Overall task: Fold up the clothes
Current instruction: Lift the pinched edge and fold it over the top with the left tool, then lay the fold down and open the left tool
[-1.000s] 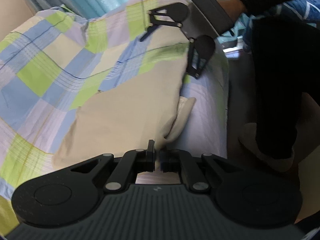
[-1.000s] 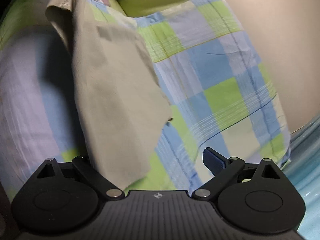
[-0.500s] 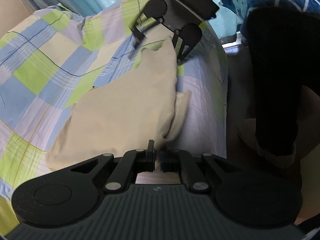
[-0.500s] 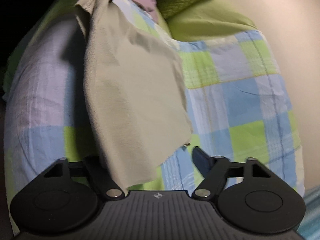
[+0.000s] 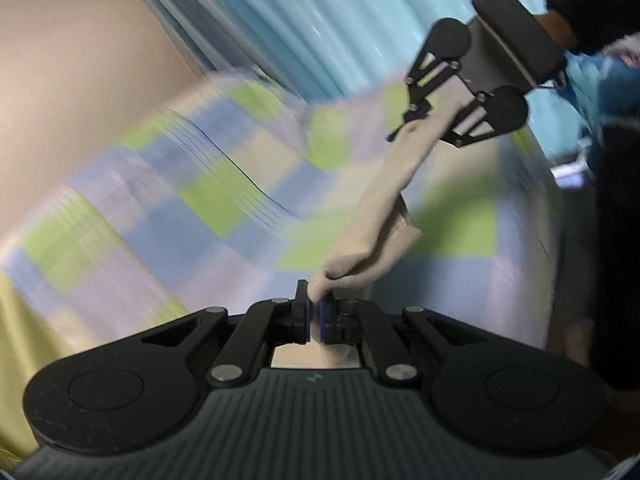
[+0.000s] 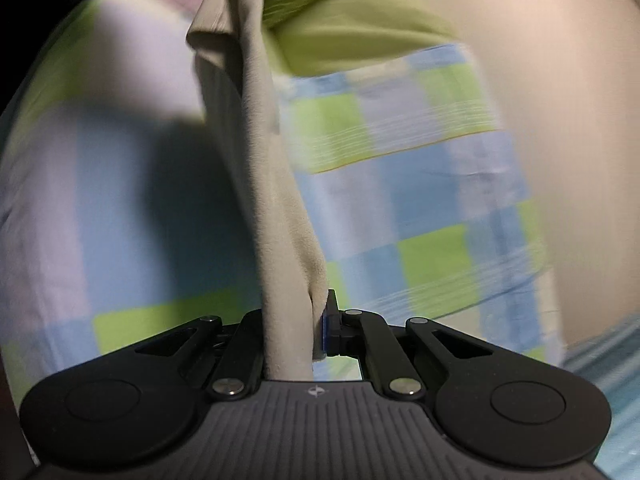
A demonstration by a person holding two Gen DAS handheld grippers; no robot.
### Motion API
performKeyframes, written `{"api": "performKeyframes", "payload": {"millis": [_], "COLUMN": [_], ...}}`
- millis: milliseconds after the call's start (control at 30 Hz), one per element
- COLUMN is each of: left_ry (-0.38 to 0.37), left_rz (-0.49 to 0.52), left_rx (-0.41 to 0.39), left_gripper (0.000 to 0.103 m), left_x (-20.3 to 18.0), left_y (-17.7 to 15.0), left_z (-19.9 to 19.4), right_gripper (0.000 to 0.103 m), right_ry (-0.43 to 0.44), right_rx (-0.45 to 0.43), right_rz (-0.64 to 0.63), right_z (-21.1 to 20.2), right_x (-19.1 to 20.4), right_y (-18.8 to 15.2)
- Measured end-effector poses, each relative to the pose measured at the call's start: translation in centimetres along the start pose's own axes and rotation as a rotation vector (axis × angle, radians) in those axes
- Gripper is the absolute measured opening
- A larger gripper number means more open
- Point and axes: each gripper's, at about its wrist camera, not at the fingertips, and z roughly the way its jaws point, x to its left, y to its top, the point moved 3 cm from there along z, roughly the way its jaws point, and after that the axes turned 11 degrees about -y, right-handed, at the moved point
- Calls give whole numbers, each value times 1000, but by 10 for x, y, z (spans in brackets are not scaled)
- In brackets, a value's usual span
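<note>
Lifted off the bed since the earlier frames, one beige garment (image 5: 384, 200) now hangs stretched in the air as a narrow band between two grippers, where it lay spread flat on the checked bedsheet (image 5: 192, 200) a second ago. At the near end of the band, the left gripper (image 5: 314, 316) has its blue-faced pads pinched tight on a bunched corner of the cloth. At the far end, seen from the left wrist camera, the right gripper (image 5: 416, 116) clamps the other end; its jaws stood wide a second ago and are now closed on the fabric. From the right wrist camera the garment (image 6: 276, 216) runs up from the right gripper (image 6: 320, 328) to the top edge of the picture, and its upper end is cut off there. Cloth covers the left-hand finger of that gripper, so only one pad (image 6: 327, 328) shows. One green pillow (image 6: 344, 36) lies at the head of the bed, with a ribbed green item on it that is too blurred to name. A light blue curtain (image 5: 352, 24) hangs behind the bed. Motion blur smears most of the sheet in both views. A dark sleeve (image 5: 596, 4) shows at the top right, cut off by the frame. No readable writing shows; each gripper body bears a small emblem only
</note>
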Motion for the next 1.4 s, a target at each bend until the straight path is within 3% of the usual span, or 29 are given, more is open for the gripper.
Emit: {"api": "performKeyframes", "payload": {"millis": [100, 267, 367, 467, 600, 767, 867, 1000, 1167, 1400], "left_ry": [62, 98, 94, 79, 48, -32, -74, -156, -305, -440], "left_rz": [10, 18, 1, -24, -84, -184, -216, -242, -164, -73], "left_rx": [-70, -157, -158, -123, -42, 83, 105, 57, 29, 164], "left_gripper": [3, 3, 3, 3, 3, 3, 3, 3, 3, 3], "left_x": [16, 43, 62, 79, 93, 105, 103, 104, 84, -5], "left_y": [29, 70, 84, 83, 52, -10, -33, -44, -46, -79], "left_z": [-43, -93, -92, -55, 35, 164, 206, 204, 158, 121], "right_gripper": [4, 4, 4, 4, 4, 4, 4, 4, 4, 5], "right_ry": [-74, -79, -92, -52, 41, 146, 206, 261, 293, 337], "right_rx": [10, 33, 50, 86, 140, 251, 326, 349, 309, 268], "right_rz": [16, 78, 73, 83, 75, 134, 159, 139, 125, 55], "right_z": [-24, -72, -93, -88, -36, 85, 147, 172, 136, 70], "right_x": [-44, -117, -150, -164, -152, -106, -70, -31, -25, 12], "right_y": [30, 79, 101, 111, 91, 35, 2, -20, -26, -12]}}
